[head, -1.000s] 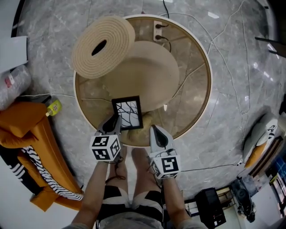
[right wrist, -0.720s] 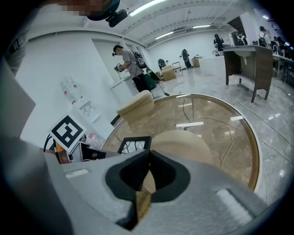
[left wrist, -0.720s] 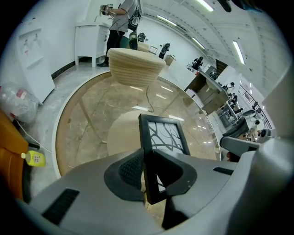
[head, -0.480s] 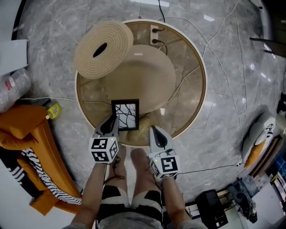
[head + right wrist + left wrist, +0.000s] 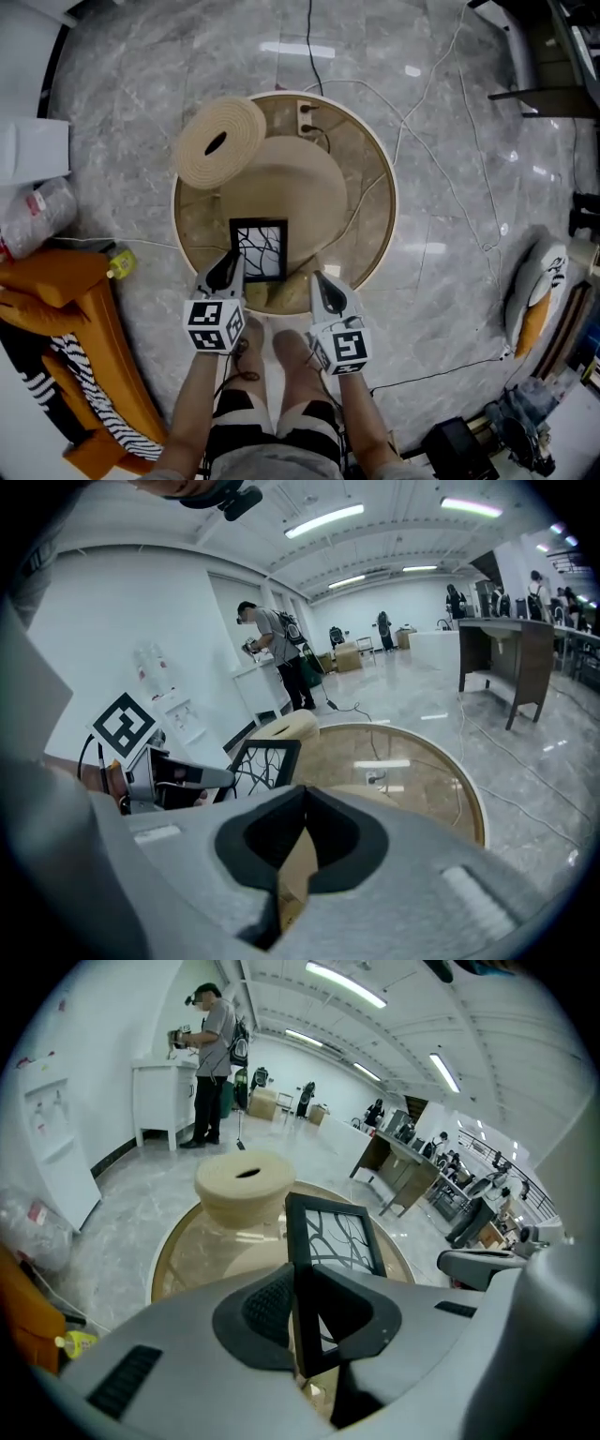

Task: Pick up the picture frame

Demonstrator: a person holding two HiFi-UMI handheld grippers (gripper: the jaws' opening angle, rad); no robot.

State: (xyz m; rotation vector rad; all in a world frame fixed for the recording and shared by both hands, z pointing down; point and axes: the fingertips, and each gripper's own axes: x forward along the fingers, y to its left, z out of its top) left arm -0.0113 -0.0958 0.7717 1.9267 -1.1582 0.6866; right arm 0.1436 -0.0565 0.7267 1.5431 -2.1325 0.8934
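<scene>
**A:** What is held by the left gripper (image 5: 228, 269)?

**B:** The picture frame (image 5: 260, 250) is pinched by its left side between the jaws, which are closed tight on it. It is held just past the tips, over the round table (image 5: 375, 202).

**A:** And the right gripper (image 5: 323, 284)?

**B:** Its jaws are pressed together and nothing is held. The frame is seen just to its left.

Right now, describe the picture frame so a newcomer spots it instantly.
Find the round glass-topped table on the grey marble floor. At its near edge, the left gripper clamps the picture frame by its side. It is the only black rectangle there, with dark branching lines on white; the nearby coiled cushion is round and beige.
</scene>
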